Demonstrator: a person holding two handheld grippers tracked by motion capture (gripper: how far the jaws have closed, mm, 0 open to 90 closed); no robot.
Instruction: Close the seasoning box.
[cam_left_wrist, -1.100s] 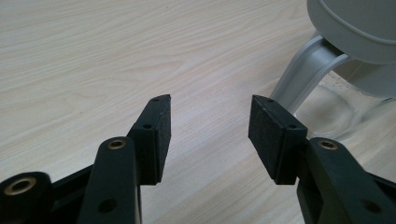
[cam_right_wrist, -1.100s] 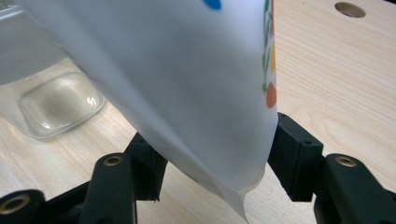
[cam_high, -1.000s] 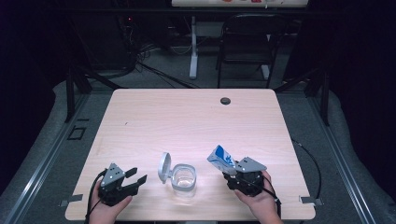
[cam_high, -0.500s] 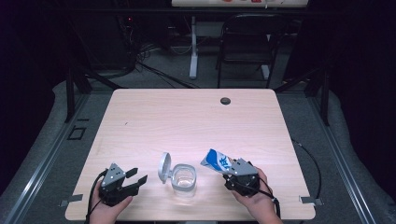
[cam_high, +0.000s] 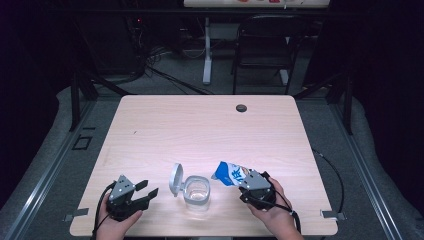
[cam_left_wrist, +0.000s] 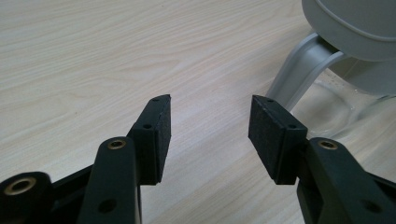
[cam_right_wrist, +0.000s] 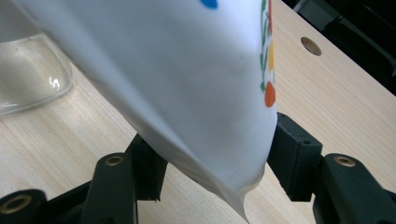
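Tipping a blue-and-white pouch (cam_high: 231, 173) toward the open container (cam_high: 197, 191), the right gripper (cam_high: 252, 186) clamps it; pouring seems next. Left gripper (cam_high: 145, 192) waits wide beside it.

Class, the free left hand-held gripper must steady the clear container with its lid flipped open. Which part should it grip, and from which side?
Judging by its pose, grip the clear container by its near left wall, coming in low from the left, where the left hand-held gripper already waits with jaws open. The upright hinged lid stands on that side, so close just below or beside its hinge, not on the lid.
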